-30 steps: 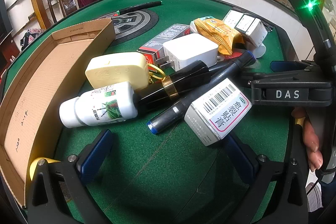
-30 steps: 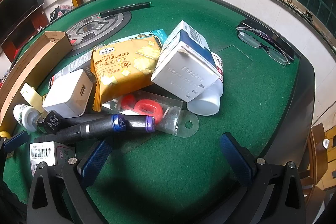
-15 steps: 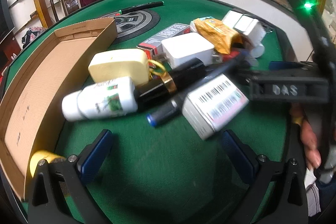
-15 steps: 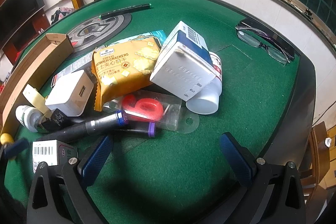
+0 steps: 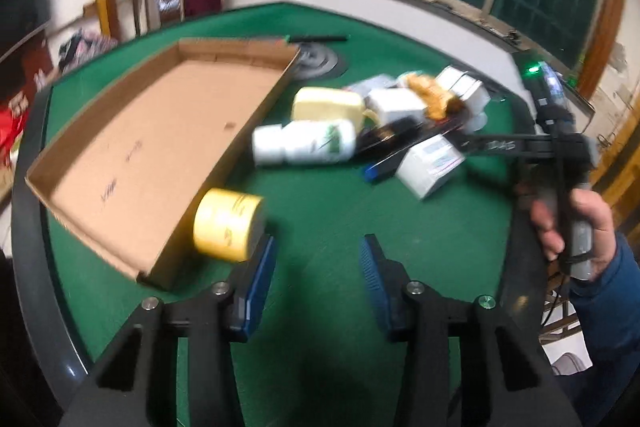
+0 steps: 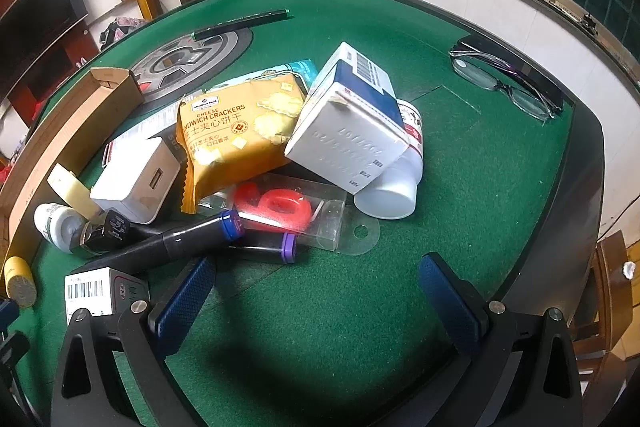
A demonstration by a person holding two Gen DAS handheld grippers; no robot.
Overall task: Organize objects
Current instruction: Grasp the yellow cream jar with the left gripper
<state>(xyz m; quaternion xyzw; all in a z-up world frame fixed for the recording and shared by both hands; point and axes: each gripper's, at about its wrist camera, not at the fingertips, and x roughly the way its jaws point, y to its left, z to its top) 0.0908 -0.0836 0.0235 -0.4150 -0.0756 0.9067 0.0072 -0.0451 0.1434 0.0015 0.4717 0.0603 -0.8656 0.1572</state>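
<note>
left tool [image 5: 316, 259] released, grasping nothing, low over the green counter [image 5: 328, 211]. yellow tape roll [image 5: 227, 225] just ahead-left of the left pad, touching the near wall of the cardboard tray [image 5: 132, 147], roll axis pointing roughly along the counter toward the tool. probably nearest pick for this side. right tool [image 6: 316, 291] also released, hovering before the pile; black marker [image 6: 180, 241] lying crosswise just beyond its left pad.
</note>
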